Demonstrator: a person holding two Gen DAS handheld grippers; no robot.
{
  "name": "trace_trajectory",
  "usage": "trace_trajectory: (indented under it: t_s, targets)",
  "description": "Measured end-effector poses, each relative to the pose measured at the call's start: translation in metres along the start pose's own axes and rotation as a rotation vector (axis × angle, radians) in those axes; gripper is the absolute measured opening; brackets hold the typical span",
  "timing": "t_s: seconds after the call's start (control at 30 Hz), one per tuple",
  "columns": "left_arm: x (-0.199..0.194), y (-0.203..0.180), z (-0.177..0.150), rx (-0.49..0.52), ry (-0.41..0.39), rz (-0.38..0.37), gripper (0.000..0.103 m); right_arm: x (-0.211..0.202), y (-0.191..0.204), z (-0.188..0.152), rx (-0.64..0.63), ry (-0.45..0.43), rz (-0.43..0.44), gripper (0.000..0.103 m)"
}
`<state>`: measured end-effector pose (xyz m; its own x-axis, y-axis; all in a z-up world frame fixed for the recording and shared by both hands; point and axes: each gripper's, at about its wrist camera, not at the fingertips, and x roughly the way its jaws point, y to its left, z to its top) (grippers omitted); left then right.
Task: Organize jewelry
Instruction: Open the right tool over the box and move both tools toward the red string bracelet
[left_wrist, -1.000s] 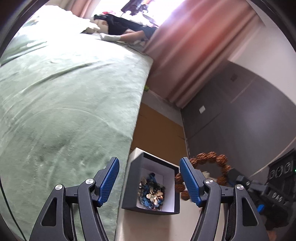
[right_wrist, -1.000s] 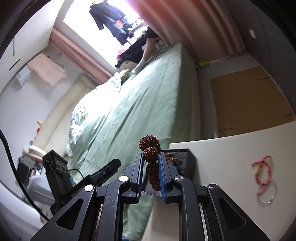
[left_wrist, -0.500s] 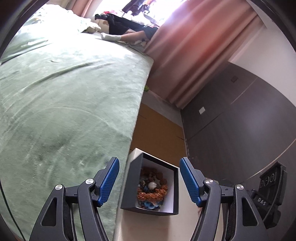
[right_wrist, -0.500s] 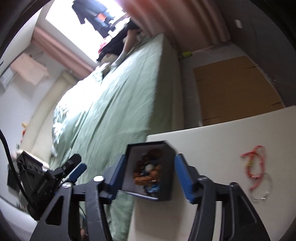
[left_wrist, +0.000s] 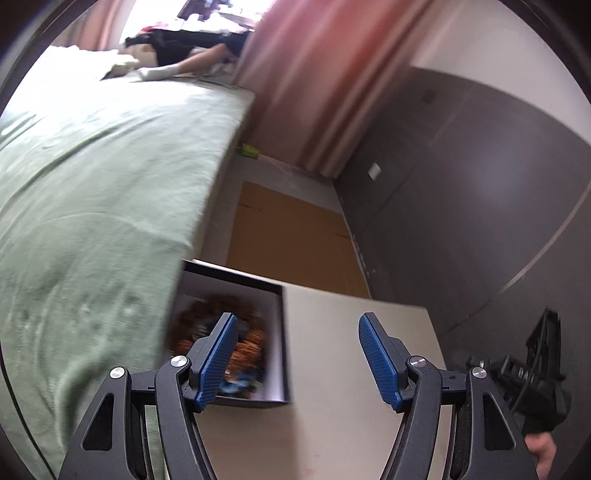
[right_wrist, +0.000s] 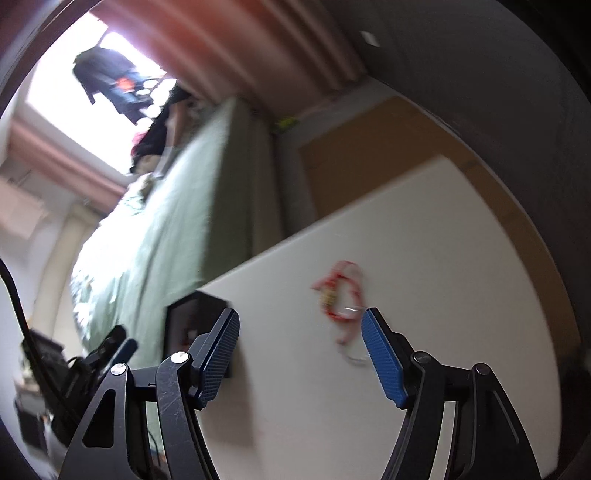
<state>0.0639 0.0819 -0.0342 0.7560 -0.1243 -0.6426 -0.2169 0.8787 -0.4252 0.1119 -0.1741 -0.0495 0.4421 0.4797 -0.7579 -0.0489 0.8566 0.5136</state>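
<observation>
Red cord bracelet lies loose on the white desk, well apart from the jewelry box.

It looks light, limp and snag-prone, best pinched across its bunched strands. The right hand-held gripper is opening with nothing between its jaws; the left hand-held gripper stands released beside the bead-filled box.

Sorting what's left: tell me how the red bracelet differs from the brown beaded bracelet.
The red bracelet lies loose on the white table; the brown beaded bracelet sits inside the dark box. The red one looks thin and stringy, with a clear loop; the brown one is made of chunky round beads. The brown one rests on other jewelry, the red one alone. Both are blurred.
</observation>
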Motion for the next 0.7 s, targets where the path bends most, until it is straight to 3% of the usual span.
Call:
trace_trajectory:
  t_s: [0.2, 0.3, 0.43, 0.7]
  targets:
    - [0.025, -0.046, -0.02, 0.155, 0.073, -0.021, 0.069, 0.0, -0.025, 0.007, 0.061, 0.009, -0.012, 0.069]
    - [0.04, -0.057, -0.028, 0.162, 0.129, -0.033, 0.068, 0.002, -0.029, 0.007, 0.074, 0.023, -0.01, 0.069]
    - [0.053, -0.07, -0.035, 0.181, 0.187, -0.023, 0.057, -0.001, -0.04, 0.007, 0.098, 0.028, -0.013, 0.069]
    - [0.078, -0.11, -0.05, 0.281, 0.269, 0.042, 0.057, -0.011, -0.059, 0.009, 0.15, 0.025, 0.007, 0.069]
